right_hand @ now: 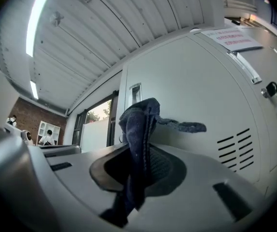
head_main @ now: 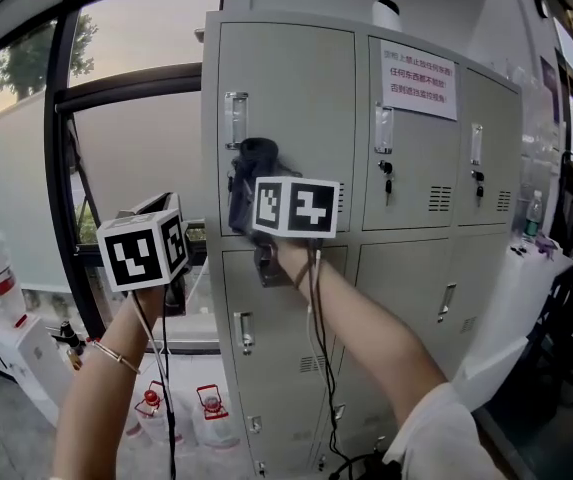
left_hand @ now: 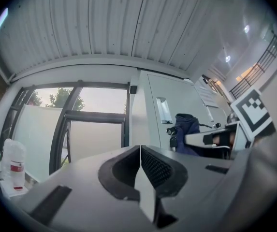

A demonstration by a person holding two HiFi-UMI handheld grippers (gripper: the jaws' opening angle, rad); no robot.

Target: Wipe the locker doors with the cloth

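A grey bank of lockers (head_main: 406, 138) stands ahead. My right gripper (head_main: 259, 173) is shut on a dark blue cloth (head_main: 251, 173) and holds it against the top-left locker door (head_main: 286, 78), just below its handle (head_main: 234, 118). In the right gripper view the cloth (right_hand: 140, 129) hangs from between the jaws and touches the door (right_hand: 196, 91). My left gripper (head_main: 171, 208) is held up left of the lockers, away from them. Its jaws are shut with nothing between them (left_hand: 139, 166). The left gripper view also shows the cloth (left_hand: 186, 132) on the door.
A large window with a black frame (head_main: 61, 168) is left of the lockers. A white paper notice (head_main: 418, 78) hangs on the top middle door, and keys (head_main: 386, 173) hang in its lock. Red-capped bottles (head_main: 201, 408) stand on the floor. A white stand (head_main: 526, 298) is at right.
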